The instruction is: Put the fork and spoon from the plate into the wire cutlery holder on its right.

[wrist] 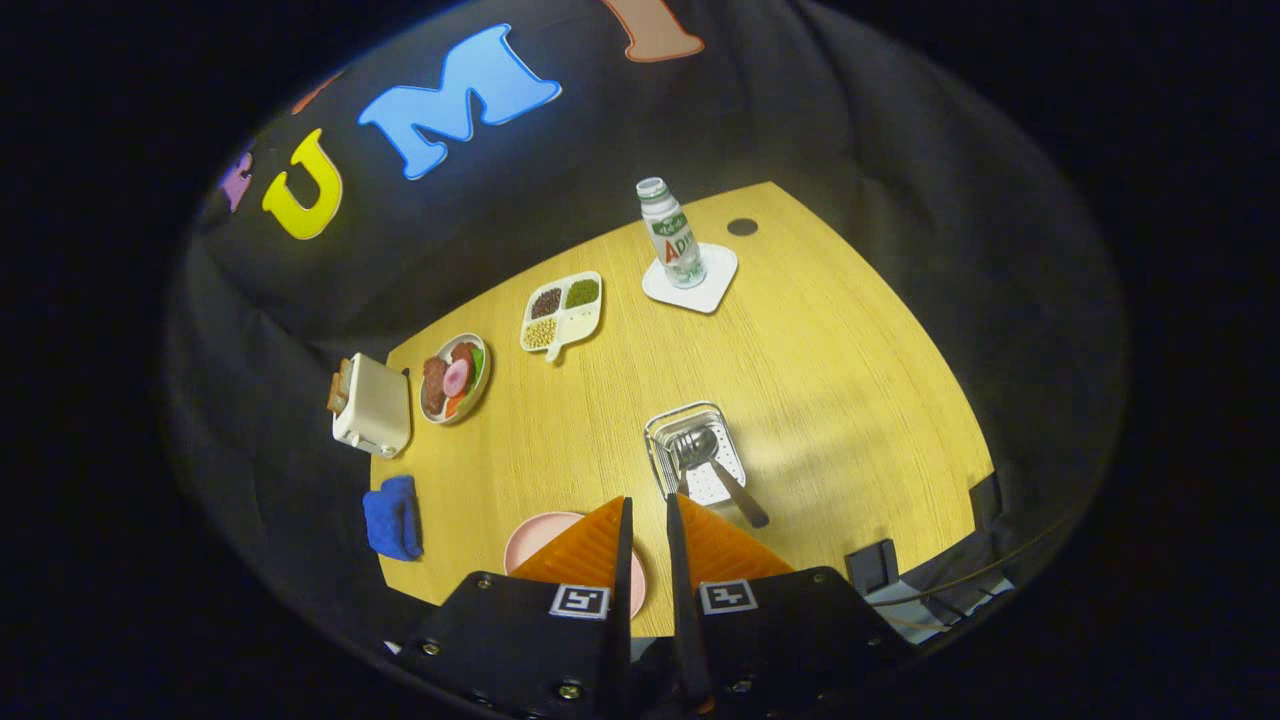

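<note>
Yellow wood-grain worktop (820, 340) w/ black cloth behind holds a small rectangular wire cutlery holder (696, 452), shiny metal; fork (684, 450) and spoon (722, 472) lie in it, both polished steel, spoon's dark handle sticking out over the near rim. Hand-held gripper (648, 520) hovers just short of the holder w/ fingers nearly together, a thin gap, nothing between them, above the round pink plate (532, 540). Further off: white toaster (372, 405), blue cloth (393, 517), plastic bottle (670, 232) on a white coaster (712, 288).
</note>
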Available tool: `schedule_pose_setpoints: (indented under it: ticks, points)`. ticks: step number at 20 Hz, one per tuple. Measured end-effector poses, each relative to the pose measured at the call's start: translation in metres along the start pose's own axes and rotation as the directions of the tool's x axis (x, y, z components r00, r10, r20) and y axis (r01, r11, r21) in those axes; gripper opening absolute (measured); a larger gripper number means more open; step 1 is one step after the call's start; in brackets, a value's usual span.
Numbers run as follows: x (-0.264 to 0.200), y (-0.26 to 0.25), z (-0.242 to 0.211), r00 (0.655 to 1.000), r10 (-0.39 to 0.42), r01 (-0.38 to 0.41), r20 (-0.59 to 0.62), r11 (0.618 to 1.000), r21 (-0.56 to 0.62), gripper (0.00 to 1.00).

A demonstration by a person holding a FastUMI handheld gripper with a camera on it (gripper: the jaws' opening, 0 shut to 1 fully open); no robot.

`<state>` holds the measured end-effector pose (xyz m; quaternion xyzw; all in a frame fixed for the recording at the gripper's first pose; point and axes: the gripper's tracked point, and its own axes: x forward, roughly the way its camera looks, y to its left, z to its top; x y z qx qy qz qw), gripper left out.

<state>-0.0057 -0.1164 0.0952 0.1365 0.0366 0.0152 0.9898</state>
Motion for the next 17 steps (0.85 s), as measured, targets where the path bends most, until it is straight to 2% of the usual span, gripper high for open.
schedule_pose_setpoints:
  ticks: [2, 4, 6, 8, 13, 14, 17]
  points:
    - [-0.02, 0.009, 0.024, 0.992, 0.005, 0.0, 0.129, 0.999, -0.041, 0.19]
    - [-0.047, 0.019, 0.049, 0.959, 0.01, 0.017, 0.285, 0.996, -0.092, 0.19]
    - [-0.079, 0.03, 0.074, 0.895, 0.011, 0.058, 0.445, 0.988, -0.14, 0.19]
    - [-0.118, 0.043, 0.093, 0.81, 0.025, 0.1, 0.586, 0.979, -0.179, 0.19]
    - [-0.179, 0.065, 0.109, 0.628, 0.06, 0.157, 0.776, 0.967, -0.202, 0.18]
    - [-0.191, 0.066, 0.112, 0.597, 0.061, 0.156, 0.8, 0.969, -0.191, 0.18]
    - [-0.213, 0.062, 0.117, 0.543, 0.053, 0.15, 0.838, 0.976, -0.159, 0.18]
